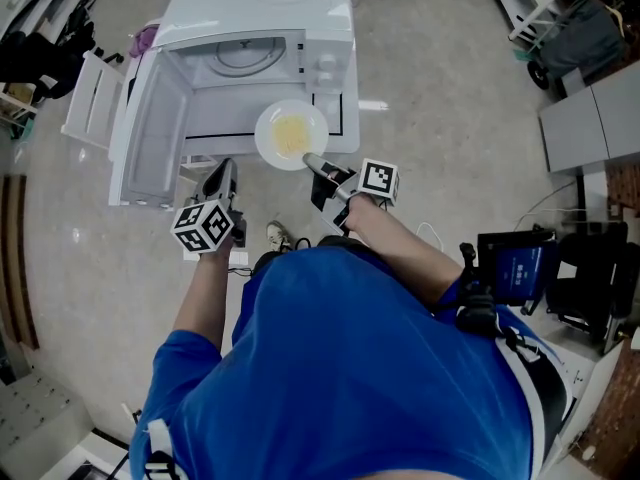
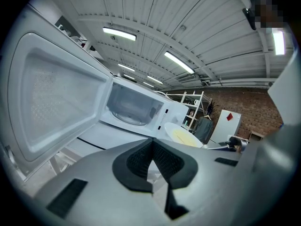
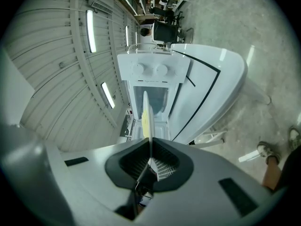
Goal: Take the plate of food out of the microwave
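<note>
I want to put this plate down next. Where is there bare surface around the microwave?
The table in front of the microwave, between the open door and the plate, is bare. The turntable inside is bare too. It is crowded at the front edge, around the left gripper and the right gripper gripping the plate.

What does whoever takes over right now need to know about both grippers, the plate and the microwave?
Right gripper: shut on the near rim of the plate.
Left gripper: shut, empty, low beside the open door.
Plate: carries yellow food, held outside the microwave, just in front of its opening.
Done: plate is out of the cavity.
Left: carry it clear and set it down; no landing spot is marked.
</note>
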Available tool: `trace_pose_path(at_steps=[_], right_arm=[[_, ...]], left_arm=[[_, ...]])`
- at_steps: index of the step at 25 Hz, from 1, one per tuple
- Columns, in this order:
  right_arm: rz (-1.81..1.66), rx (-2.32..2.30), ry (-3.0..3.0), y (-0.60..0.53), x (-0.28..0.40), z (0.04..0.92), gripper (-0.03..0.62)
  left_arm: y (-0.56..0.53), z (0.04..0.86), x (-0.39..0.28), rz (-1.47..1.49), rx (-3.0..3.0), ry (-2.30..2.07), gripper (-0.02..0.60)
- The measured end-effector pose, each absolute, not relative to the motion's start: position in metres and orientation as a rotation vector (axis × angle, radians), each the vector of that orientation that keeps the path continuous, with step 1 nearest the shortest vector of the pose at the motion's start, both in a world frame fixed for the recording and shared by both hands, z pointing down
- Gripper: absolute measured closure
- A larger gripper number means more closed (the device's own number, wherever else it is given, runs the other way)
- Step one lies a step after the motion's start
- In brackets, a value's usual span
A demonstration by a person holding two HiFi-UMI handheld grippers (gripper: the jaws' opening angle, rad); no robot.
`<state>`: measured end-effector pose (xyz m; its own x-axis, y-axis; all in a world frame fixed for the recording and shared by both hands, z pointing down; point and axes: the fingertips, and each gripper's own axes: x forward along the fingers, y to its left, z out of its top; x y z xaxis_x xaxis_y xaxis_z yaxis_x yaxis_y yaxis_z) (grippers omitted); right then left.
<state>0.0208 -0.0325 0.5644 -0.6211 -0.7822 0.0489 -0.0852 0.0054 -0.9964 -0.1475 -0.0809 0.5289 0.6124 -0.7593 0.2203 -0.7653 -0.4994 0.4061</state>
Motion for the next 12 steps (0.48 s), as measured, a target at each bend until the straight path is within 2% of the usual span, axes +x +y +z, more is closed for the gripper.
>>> trace_pose_path(at_steps=[12], right_arm=[[-1.682,-0.888,1.738,-0.0406,0.0152,0.5658,0.574]], left_arm=[[-0.0866,0.5280,-0.1532,0.014,2.366,-1.220,0.572]])
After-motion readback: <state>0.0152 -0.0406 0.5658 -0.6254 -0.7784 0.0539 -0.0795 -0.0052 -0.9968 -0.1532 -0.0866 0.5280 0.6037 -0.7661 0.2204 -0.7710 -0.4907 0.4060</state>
